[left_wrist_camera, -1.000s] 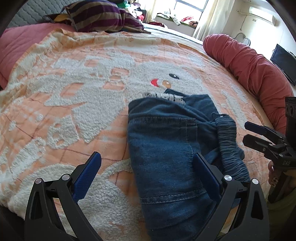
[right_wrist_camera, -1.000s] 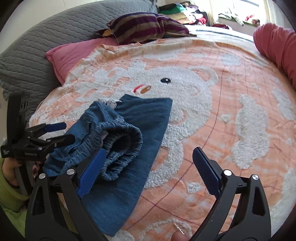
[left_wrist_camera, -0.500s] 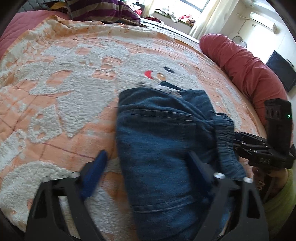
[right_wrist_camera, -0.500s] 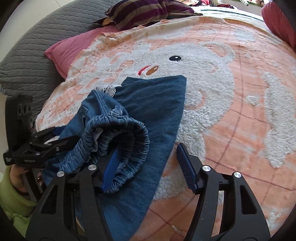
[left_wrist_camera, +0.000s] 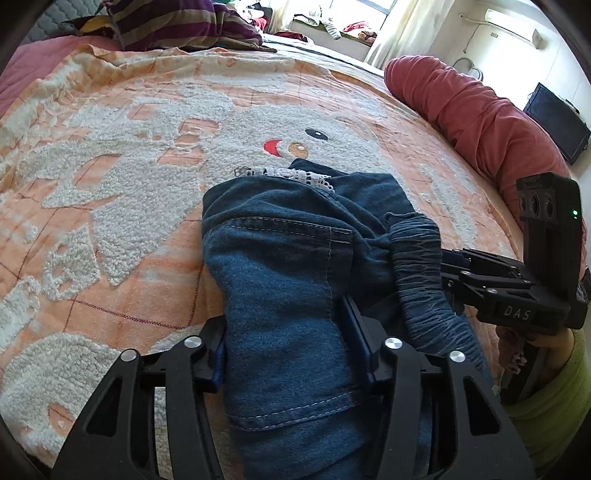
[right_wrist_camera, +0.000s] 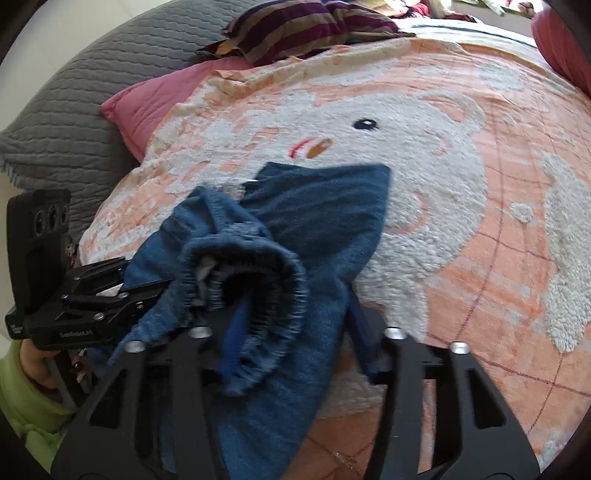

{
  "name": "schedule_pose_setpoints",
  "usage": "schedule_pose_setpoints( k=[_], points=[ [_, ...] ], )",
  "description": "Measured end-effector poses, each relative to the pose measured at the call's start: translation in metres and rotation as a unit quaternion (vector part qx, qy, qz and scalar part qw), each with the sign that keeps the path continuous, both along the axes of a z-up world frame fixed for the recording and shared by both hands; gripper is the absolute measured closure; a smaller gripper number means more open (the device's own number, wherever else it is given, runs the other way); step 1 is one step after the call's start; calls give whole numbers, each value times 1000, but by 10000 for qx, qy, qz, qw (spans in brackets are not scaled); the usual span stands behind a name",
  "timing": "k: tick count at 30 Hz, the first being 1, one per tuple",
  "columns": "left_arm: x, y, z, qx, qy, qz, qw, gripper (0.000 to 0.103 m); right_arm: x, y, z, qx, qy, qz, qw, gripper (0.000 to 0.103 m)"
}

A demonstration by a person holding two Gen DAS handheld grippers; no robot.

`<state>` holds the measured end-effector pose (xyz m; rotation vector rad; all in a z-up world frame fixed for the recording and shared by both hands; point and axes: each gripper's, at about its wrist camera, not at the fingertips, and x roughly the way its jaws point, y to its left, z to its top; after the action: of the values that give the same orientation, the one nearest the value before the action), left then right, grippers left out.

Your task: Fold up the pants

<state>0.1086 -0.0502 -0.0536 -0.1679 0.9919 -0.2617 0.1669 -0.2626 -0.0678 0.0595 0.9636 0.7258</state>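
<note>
Blue denim pants [left_wrist_camera: 280,251] lie folded on a peach blanket with a white bear pattern [left_wrist_camera: 129,184]. My left gripper [left_wrist_camera: 286,332] straddles the near fold. Its jaws are closing, with the blue pads pressed against both sides of the denim. My right gripper [right_wrist_camera: 299,325] is closing too. One pad sits inside the gathered elastic waistband [right_wrist_camera: 280,266] and the other outside the pants [right_wrist_camera: 325,206]. The left wrist view shows the right gripper [left_wrist_camera: 448,264] reaching into the waistband [left_wrist_camera: 417,266] from the right. The right wrist view shows the left gripper [right_wrist_camera: 147,288], its tips buried in denim.
A red bolster [left_wrist_camera: 480,122] runs along the bed's right side. A striped pillow [right_wrist_camera: 306,26], a pink pillow [right_wrist_camera: 155,99] and a grey quilted cushion [right_wrist_camera: 74,92] sit at the head. Green sleeves [left_wrist_camera: 546,406] show behind each gripper. The blanket [right_wrist_camera: 443,184] stretches beyond the pants.
Both grippers went from wide open to narrowed onto the denim. The right gripper moved down and in, with one pad now inside the waistband. The left gripper stayed in place.
</note>
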Motion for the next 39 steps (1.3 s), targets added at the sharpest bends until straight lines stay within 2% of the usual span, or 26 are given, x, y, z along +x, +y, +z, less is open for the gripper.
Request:
schedule_pose_setpoints(
  k=[3, 5, 9, 13, 21, 30, 39],
  points=[
    [0, -2, 3, 54, -56, -14, 10000, 62, -7, 5, 9, -140, -283, 53, 9995, 87],
    [-1, -2, 7, 75, -104, -17, 9999, 66, -10, 6, 14, -158, -409, 34, 9990, 89],
    [-5, -4, 15, 132, -262, -23, 9996, 71, -17, 10, 27, -190, -673, 69, 9975, 90],
    [-4, -2, 25, 23, -358, -12, 9994, 74, -16, 18, 40, -194, -893, 183, 9956, 93],
    [18, 4, 43, 72, -606, 132, 9981, 74, 13, 39, 61, -113, -1253, 234, 9918, 95],
    [60, 16, 60, 289, -916, 249, 9951, 74, 54, 56, 71, -59, -1343, 122, 9908, 95],
    [91, 21, 53, 349, -954, 290, 9944, 74, 82, 63, 53, -200, -1193, -85, 9926, 95]
  ],
)
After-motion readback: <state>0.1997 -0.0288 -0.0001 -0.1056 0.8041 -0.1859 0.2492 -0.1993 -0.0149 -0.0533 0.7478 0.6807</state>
